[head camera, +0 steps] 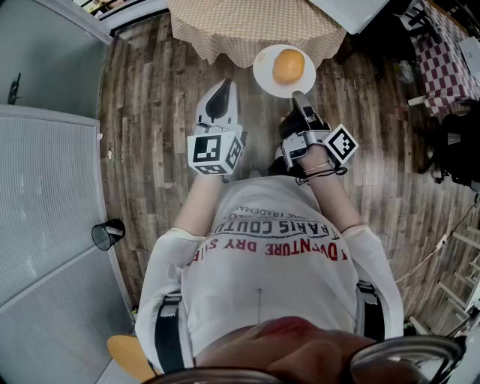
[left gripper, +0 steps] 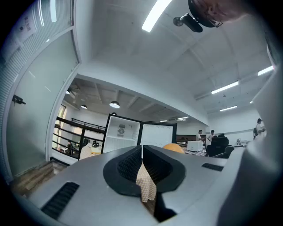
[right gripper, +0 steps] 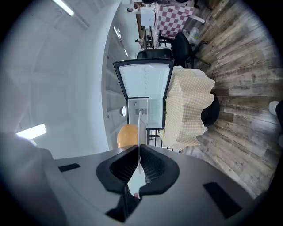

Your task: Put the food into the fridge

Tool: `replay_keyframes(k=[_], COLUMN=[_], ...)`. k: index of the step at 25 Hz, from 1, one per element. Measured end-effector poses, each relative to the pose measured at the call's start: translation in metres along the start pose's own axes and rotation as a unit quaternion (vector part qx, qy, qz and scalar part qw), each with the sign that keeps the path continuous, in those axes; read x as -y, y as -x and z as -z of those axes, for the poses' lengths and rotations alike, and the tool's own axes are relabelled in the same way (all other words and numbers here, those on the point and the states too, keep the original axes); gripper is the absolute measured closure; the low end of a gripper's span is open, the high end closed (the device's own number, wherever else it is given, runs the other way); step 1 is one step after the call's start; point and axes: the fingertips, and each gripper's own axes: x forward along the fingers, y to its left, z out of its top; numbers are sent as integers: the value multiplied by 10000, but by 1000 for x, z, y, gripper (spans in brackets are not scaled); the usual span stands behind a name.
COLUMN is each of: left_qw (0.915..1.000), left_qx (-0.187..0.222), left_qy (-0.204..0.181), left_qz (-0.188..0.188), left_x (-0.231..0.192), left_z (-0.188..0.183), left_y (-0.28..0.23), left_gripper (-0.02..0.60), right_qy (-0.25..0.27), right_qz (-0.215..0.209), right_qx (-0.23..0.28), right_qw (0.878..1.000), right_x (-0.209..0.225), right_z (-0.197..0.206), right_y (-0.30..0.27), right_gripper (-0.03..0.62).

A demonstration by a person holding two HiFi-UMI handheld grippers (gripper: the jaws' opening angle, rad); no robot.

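Here, clamped shut on the near rim of the white plate [head camera: 264, 75]: right gripper [head camera: 298, 95]. Just past its jaw tips, on the plate: round orange food [head camera: 288, 66]. Beside it, leftward: left gripper [head camera: 223, 84], jaws closed, empty. Ahead: checked-cloth table [head camera: 247, 22]. Farthest: open fridge [left gripper: 121, 132].

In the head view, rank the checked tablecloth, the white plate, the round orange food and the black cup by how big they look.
1. checked tablecloth, largest, though partly cut off by the frame
2. white plate
3. round orange food and black cup look about alike, so they are not ranked
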Motion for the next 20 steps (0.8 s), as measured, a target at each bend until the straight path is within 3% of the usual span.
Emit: replay_keyframes(k=[13,20], left_qw=[10000,9999], left_qx=[-44,-102], left_qy=[49,128], left_qz=[15,-46], left_x=[0,-3], left_z=[6,11], left_y=[0,2], left_gripper=[554,554], right_qy=[137,-15], right_qz=[-174,-64], right_qx=[-11,-43], right_qw=[9998,10000], right_x=[-8,-1], right_z=[0,0], right_y=[-1,0], right_gripper=[563,563])
